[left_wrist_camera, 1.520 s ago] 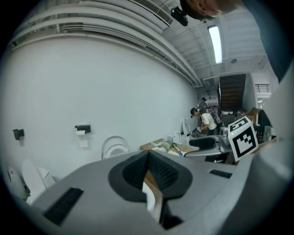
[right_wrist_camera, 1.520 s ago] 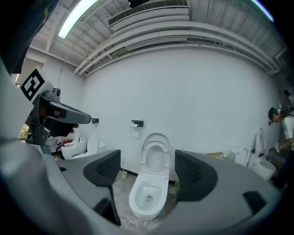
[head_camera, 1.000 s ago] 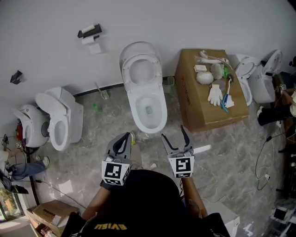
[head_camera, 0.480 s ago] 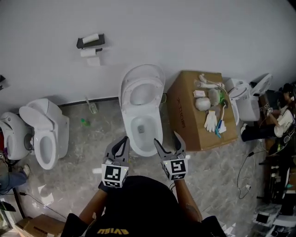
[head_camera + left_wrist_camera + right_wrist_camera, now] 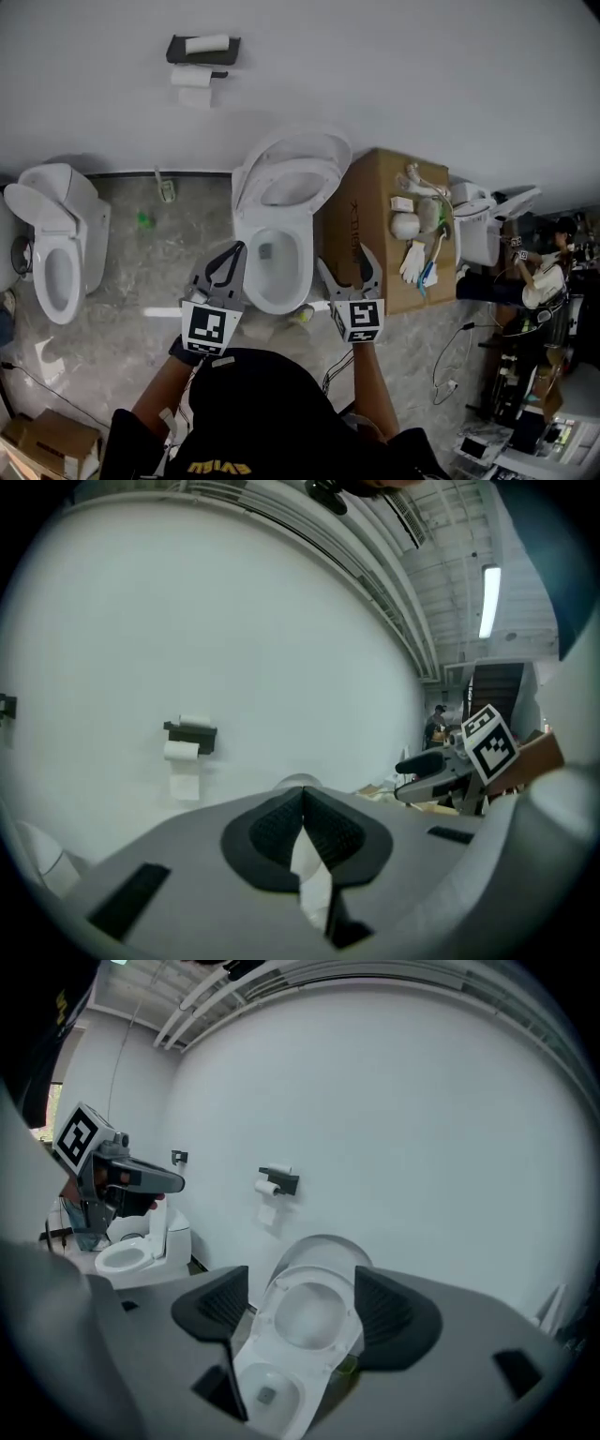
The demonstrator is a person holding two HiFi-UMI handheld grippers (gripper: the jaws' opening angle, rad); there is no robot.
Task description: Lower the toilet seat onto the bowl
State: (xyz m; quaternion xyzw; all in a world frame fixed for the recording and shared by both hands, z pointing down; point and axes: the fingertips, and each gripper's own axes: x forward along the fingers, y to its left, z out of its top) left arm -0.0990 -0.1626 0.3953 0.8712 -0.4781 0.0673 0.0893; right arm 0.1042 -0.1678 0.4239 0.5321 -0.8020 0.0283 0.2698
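Note:
The white toilet stands against the wall in the head view, its seat (image 5: pixel 317 195) and lid tipped up over the open bowl (image 5: pixel 275 267). My left gripper (image 5: pixel 234 251) hovers by the bowl's left rim, jaws shut with nothing in them. Over the right rim my right gripper (image 5: pixel 345 261) is open and empty. In the right gripper view the raised seat (image 5: pixel 312 1276) and bowl (image 5: pixel 265 1382) lie ahead between the spread pads of my right gripper (image 5: pixel 305 1312). In the left gripper view the pads of my left gripper (image 5: pixel 302 803) meet.
A cardboard box (image 5: pixel 370 220) carrying gloves and small items stands just right of the toilet. Another toilet (image 5: pixel 56 248) is at the left, and one more (image 5: pixel 473 230) beyond the box. A toilet roll holder (image 5: pixel 202 49) hangs on the wall. Cables lie on the floor at right.
The view and both grippers have come closer to the toilet, so the grippers now flank the bowl's front. The jaws kept their states; the seat stays raised.

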